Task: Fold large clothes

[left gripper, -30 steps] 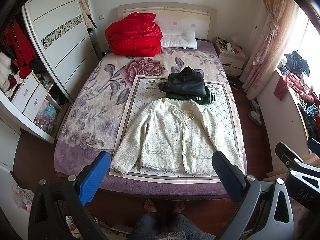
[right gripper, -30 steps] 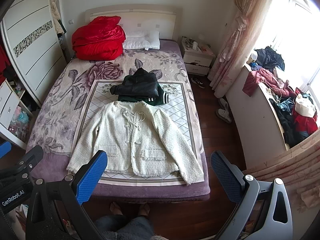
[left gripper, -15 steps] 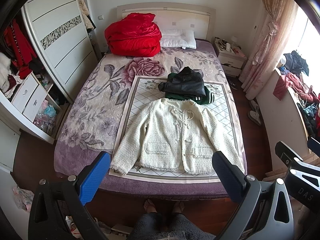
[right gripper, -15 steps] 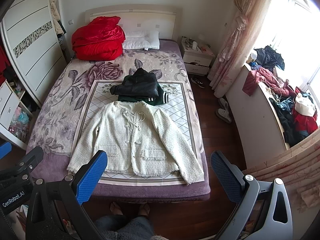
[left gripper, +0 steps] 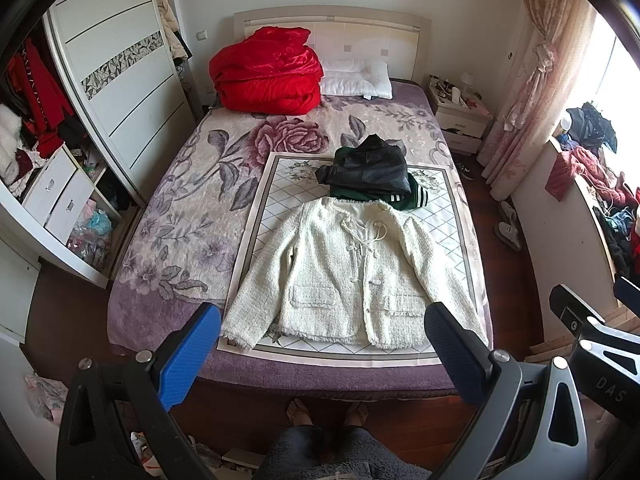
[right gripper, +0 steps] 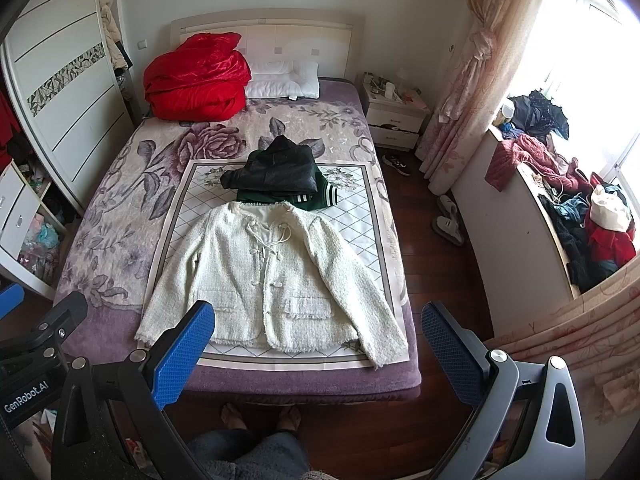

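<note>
- Left wrist view: the left gripper (left gripper: 322, 334) is held above the foot of the bed (left gripper: 168, 240), its two blue-padded fingers (left gripper: 188, 356) wide apart with nothing between them.
- Between the fingers I see the cream jacket (left gripper: 352, 272). It lies flat and face up on a white mat (left gripper: 276, 184) with a diamond pattern, and both sleeves are spread out to the sides. Its hem is near the foot edge of the bed.
- Just behind the collar of the jacket there is a pile of folded clothes (left gripper: 372, 176), a black one on top of a green one with white stripes.
- At the head of the bed a red quilt (left gripper: 268, 76) is bundled beside a white pillow (left gripper: 356, 78).
- At the bottom of the view the bare feet (left gripper: 298, 414) of the person stand on the dark wooden floor. A part of the right gripper (left gripper: 592, 340) shows at the right edge.
- Right wrist view: the right gripper (right gripper: 318, 334) is also held above the foot of the bed, jaws spread open and empty.
- Here the cream jacket (right gripper: 272, 276) lies a little to the left of the middle, and the folded pile (right gripper: 280, 178) touches its collar.
- On the right a low ledge (right gripper: 520, 216) under the window carries a heap of loose clothes (right gripper: 592, 224). A nightstand (right gripper: 394, 116) stands beside the bed, next to a tied pink curtain (right gripper: 472, 68).
- A part of the left gripper (right gripper: 36, 344) shows at the left edge.
</note>
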{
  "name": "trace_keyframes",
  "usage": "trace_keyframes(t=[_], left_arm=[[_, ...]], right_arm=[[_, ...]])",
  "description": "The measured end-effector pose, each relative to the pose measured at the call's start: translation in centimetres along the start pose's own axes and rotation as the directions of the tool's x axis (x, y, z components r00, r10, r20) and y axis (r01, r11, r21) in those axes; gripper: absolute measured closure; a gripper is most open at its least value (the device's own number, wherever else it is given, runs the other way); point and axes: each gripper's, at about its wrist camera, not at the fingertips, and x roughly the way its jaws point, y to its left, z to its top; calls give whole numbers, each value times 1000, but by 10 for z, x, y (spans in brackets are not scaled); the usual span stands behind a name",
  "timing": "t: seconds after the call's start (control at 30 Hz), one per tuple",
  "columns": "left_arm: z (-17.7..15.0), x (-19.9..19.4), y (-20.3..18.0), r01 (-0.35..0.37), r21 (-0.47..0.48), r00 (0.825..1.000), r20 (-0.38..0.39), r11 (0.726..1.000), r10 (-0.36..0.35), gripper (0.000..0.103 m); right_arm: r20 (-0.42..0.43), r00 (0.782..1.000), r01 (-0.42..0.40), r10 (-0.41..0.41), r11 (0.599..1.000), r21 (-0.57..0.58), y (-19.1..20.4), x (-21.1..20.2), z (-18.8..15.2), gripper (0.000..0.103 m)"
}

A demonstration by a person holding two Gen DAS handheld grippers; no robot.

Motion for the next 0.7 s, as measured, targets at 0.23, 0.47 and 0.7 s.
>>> trace_keyframes(t=[0.23, 0.47, 0.7], left_arm=[[0, 0, -2, 1, 0, 1000, 0, 1000, -1, 0], [5, 9, -10, -4, 6, 1000, 10, 1000, 4, 0], [15, 100, -12, -81, 56, 995, 70, 995, 77, 0]], right_arm=[[-1, 1000, -2, 2, 1000, -1, -1, 2, 0, 0], [-17, 1000, -1, 1, 1000, 13, 4, 4, 0, 0], [-99, 994, -32, 51, 982, 188, -3, 81, -3, 0]])
